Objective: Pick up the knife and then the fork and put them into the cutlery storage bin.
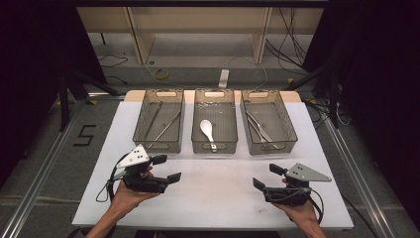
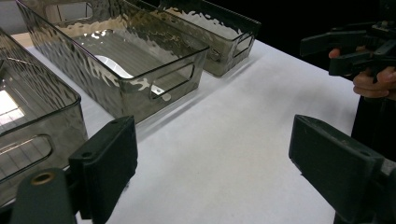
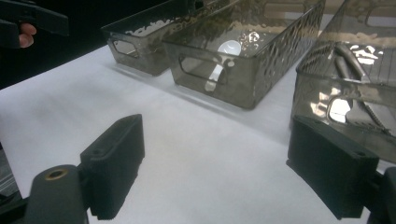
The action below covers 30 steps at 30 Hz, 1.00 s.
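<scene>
Seemingly a sorting setup: three smoky clear plastic bins line the white table's far side, with thin metal chopsticks left, white ceramic spoon middle, metal cutlery right. Left tool and right tool hover near the front edge, both wide open and empty, likely a ready pose.

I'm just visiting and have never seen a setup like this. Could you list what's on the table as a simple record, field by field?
Surface: white table
Containers: three clear bins in a row at the far side
Left bin: two thin metal sticks, probably chopsticks
Middle bin: one white spoon
Right bin: metal cutlery, exact kind hard to tell
Left gripper: held in a hand, fingers apart, holding nothing
Right gripper: held in a hand, fingers apart, holding nothing
Space between grippers and bins: bare
</scene>
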Motion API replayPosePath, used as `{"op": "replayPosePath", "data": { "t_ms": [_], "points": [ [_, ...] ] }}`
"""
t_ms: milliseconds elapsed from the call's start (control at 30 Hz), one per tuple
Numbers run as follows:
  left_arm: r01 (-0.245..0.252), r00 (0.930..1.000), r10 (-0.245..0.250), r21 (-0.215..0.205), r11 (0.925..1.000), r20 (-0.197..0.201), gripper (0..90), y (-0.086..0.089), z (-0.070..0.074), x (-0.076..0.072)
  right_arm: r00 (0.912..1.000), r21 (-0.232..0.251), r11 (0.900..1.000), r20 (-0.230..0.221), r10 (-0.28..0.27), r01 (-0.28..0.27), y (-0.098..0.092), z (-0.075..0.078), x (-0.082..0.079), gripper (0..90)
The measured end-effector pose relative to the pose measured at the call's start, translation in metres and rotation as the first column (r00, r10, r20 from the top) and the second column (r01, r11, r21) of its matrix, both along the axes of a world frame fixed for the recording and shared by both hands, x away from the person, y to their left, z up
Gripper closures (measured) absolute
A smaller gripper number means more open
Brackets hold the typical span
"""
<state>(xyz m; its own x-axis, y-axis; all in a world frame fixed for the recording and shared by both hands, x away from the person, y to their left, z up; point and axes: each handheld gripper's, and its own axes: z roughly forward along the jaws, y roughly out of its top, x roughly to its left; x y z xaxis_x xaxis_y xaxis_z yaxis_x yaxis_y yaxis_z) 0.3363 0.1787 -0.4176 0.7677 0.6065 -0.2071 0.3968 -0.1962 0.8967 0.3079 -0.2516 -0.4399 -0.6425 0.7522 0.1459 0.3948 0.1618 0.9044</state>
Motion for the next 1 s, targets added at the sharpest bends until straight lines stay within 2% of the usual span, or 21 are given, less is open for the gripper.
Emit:
{"op": "replayPosePath", "data": {
  "t_ms": [233, 1000],
  "points": [
    [0.003, 1.0000, -0.003, 0.008, 1.0000, -0.008, 14.9, -0.0012, -0.0020, -0.0021, 1.0000, -0.026, 1.000, -0.008, 0.001, -0.002, 0.0004, -0.0036, -0.0034, 18.3],
    [-0.004, 0.9999, 0.004, 0.005, 1.0000, -0.012, 14.7, 0.0003, -0.0016, 0.0004, 0.9999, -0.028, 1.000, -0.012, -0.006, 0.005, 0.0005, -0.0032, -0.0015, 17.7]
  ]
}}
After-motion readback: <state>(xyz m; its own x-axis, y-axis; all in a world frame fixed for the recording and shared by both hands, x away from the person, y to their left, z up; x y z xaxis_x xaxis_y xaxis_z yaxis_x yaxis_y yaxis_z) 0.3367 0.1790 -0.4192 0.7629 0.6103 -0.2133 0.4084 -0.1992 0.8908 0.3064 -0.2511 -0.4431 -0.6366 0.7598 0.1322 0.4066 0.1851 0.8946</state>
